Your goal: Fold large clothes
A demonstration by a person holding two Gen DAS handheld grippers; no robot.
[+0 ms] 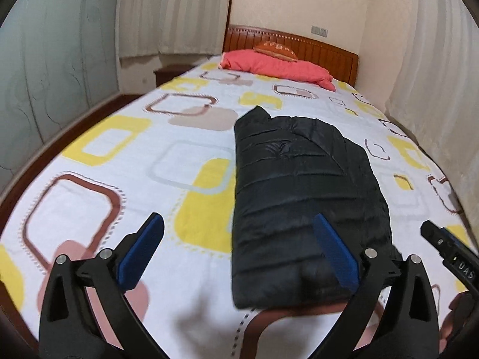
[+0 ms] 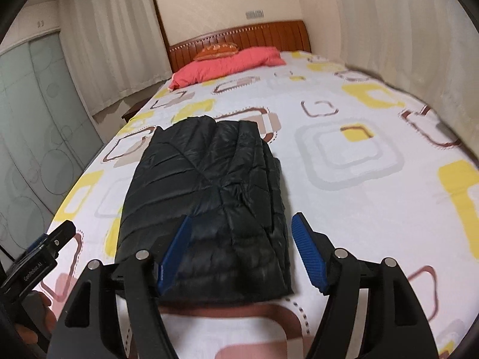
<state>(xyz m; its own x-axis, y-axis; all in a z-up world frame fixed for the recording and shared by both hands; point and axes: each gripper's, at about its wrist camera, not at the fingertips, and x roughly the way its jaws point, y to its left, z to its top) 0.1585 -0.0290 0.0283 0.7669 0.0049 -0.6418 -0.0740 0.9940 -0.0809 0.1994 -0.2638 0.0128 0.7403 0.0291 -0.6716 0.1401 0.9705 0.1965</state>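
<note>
Bedroom, pale curtains; bed sheet (image 1: pixel 125 155) white with yellow and brown rounded squares. We hold the left gripper (image 1: pixel 239 233) with jaws spread wide, nothing between them, and the right gripper (image 2: pixel 242 233) parted, also empty, above the cloth. Just ahead of both: a folded black quilted puffer jacket (image 1: pixel 302 197) flat on the sheet. Farther off: coral pillow (image 1: pixel 278 67), wooden headboard (image 1: pixel 326 49).

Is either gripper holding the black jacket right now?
No: the left gripper and right gripper both stand open above the folded black jacket, pads clear of it.
</note>
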